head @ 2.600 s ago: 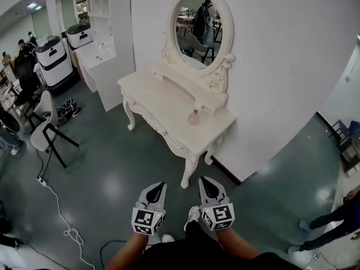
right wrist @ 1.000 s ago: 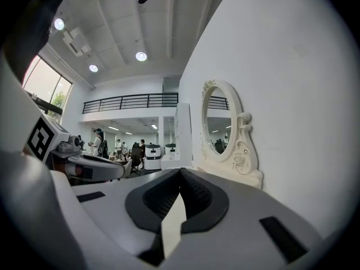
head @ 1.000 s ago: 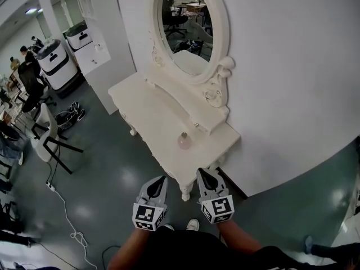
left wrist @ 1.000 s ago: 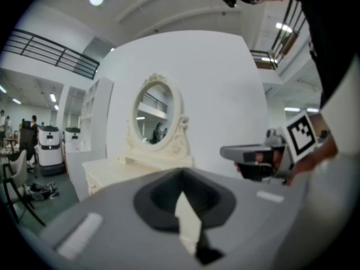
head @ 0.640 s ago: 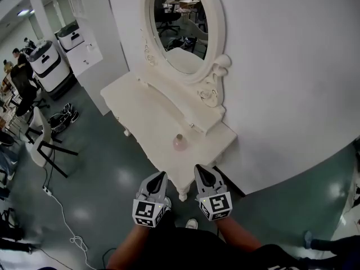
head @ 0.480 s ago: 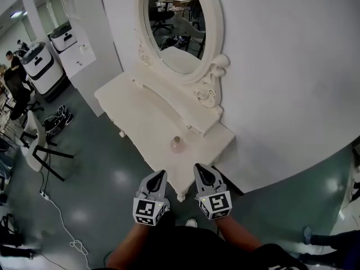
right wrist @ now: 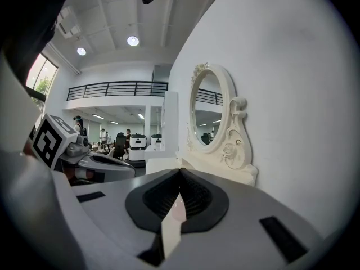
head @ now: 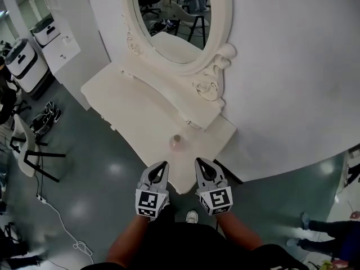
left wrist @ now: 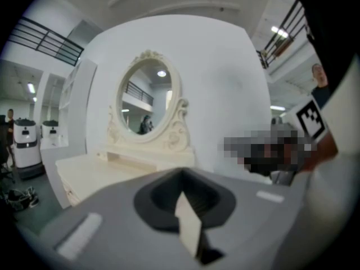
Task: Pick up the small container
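Observation:
The small container, a pale pinkish bottle with a short neck, stands upright near the front right corner of the cream dressing table. My left gripper is shut and empty, just short of the table's front edge, below and slightly left of the container. Beside it my right gripper is also shut and empty. In the left gripper view the left gripper has its jaws closed together and they hide the container. The right gripper in its own view shows the same.
An oval mirror in a carved frame rises at the table's back against a white wall. On the left floor are a chair, shoes, white machines and a cable. A person's legs stand at right.
The head view has come closer to the dressing table, so the container now lies just ahead of both gripper tips. Both grippers stayed shut and side by side.

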`<action>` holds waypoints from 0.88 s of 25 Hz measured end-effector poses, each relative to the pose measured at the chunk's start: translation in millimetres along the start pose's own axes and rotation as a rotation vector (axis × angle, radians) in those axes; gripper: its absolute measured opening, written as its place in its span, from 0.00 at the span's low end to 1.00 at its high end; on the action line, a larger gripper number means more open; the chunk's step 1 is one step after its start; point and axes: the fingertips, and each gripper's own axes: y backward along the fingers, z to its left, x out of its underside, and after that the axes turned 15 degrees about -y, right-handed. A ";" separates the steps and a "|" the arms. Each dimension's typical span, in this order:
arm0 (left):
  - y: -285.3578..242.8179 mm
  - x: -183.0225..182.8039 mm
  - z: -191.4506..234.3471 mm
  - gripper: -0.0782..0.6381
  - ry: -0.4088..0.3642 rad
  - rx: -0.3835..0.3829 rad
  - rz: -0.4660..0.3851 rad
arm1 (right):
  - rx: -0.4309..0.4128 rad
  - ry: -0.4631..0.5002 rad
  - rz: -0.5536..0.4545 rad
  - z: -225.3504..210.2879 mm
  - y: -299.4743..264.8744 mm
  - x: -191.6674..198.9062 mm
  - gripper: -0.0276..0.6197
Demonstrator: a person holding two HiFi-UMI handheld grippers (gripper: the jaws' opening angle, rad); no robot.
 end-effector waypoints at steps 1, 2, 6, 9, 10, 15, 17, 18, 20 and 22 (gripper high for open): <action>-4.8 2.9 1.2 0.12 -0.001 0.008 0.003 | 0.007 -0.002 0.005 -2.2 -3.4 3.0 0.05; -9.5 5.8 1.9 0.12 -0.002 0.016 0.007 | 0.013 -0.005 0.009 -4.4 -6.4 5.9 0.05; -26.8 18.2 -0.1 0.17 -0.006 0.061 0.021 | 0.041 -0.016 0.030 -11.8 -16.2 18.1 0.05; -42.5 30.9 -2.8 0.38 -0.013 0.088 0.046 | 0.056 -0.020 0.043 -18.1 -25.8 26.1 0.05; -48.0 35.0 -3.2 0.41 -0.016 0.092 0.053 | 0.061 -0.021 0.046 -20.4 -29.3 28.4 0.05; -79.6 60.4 -2.8 0.55 -0.038 0.111 0.112 | 0.087 -0.024 0.065 -31.6 -44.2 39.0 0.05; -93.0 72.2 -3.5 0.59 -0.041 0.131 0.141 | 0.098 -0.028 0.076 -36.0 -49.3 45.3 0.05; -98.9 77.2 -3.8 0.60 -0.041 0.140 0.153 | 0.103 -0.031 0.082 -38.0 -51.1 48.6 0.05; -110.0 85.1 -3.8 0.62 -0.042 0.150 0.170 | 0.113 -0.036 0.091 -42.4 -54.3 55.1 0.05; -120.8 92.2 -4.4 0.63 -0.045 0.160 0.187 | 0.121 -0.041 0.100 -47.2 -57.7 60.8 0.05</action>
